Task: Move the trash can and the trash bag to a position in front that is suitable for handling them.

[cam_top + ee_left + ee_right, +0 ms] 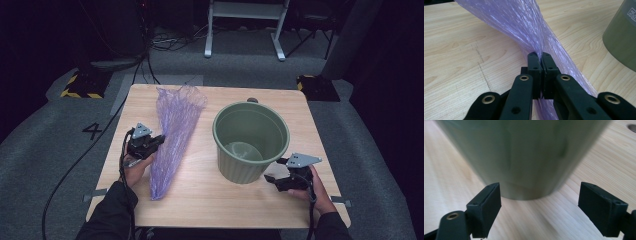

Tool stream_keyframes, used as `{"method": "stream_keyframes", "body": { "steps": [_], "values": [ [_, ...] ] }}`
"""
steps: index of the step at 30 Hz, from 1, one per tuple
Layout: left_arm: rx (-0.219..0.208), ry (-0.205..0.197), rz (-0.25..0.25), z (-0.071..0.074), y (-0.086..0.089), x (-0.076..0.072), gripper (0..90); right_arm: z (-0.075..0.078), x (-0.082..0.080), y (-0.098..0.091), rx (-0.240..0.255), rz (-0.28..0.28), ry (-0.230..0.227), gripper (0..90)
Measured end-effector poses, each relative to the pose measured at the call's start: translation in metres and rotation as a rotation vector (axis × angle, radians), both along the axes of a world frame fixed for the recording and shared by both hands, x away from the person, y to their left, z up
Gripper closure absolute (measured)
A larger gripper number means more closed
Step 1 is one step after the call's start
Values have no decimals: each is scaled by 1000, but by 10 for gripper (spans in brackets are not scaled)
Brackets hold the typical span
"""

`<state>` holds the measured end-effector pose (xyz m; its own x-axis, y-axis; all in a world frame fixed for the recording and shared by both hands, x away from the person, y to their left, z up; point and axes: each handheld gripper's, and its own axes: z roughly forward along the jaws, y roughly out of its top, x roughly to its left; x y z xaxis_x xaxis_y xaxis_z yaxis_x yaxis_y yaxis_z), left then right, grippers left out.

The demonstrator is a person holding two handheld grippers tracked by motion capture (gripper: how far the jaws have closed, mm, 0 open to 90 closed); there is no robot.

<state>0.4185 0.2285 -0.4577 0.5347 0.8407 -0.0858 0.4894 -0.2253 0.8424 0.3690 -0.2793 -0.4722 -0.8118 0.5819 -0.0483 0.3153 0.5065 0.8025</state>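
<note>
While the left tool (541, 58) has its jaws squeezed tight on the purple plastic bag (172, 135), the right tool (274, 171) hangs wide open with nothing in it, just off the base of the green bin (250, 142) at about 4 o'clock from it.

The bag lies bunched lengthwise on the tabletop (210, 200), running from roughly 11 o'clock down to 7 o'clock, and the left tool pinches it partway down at around 9 o'clock. My guess is it's super light and floppy, thin crinkly film that'll slide and sag, so grabbing a gathered bunch like this makes sense; to open it you'd want to catch a single layer near the wide mouth at the far end.

The bin sits right of centre, upright and empty. It looks like stiff ribbed plastic, fairly light, probably smooth enough to slip, so I'd take it by the rim rather than the wall.

Writing-wise: pale letters near the bin's rim in the left gripper view, cut off, can't read them. There's a "4" (92, 131) marked on the floor at 9 o'clock.
</note>
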Motion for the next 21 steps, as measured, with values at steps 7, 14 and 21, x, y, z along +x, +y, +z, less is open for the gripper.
{"method": "stream_keyframes", "body": {
  "steps": [7, 14, 21],
  "values": [
    [-2, -2, 0, 0, -1, 1, 870, 2, 0, 7, 6, 30, 2, 181],
    [-12, -8, -5, 1, 0, 0, 870, 3, 2, 16, -8, 40, -4, 171],
    [-12, -10, -10, 1, -1, 0, 869, 4, 4, 23, -5, 44, -11, 172]
  ]
}}
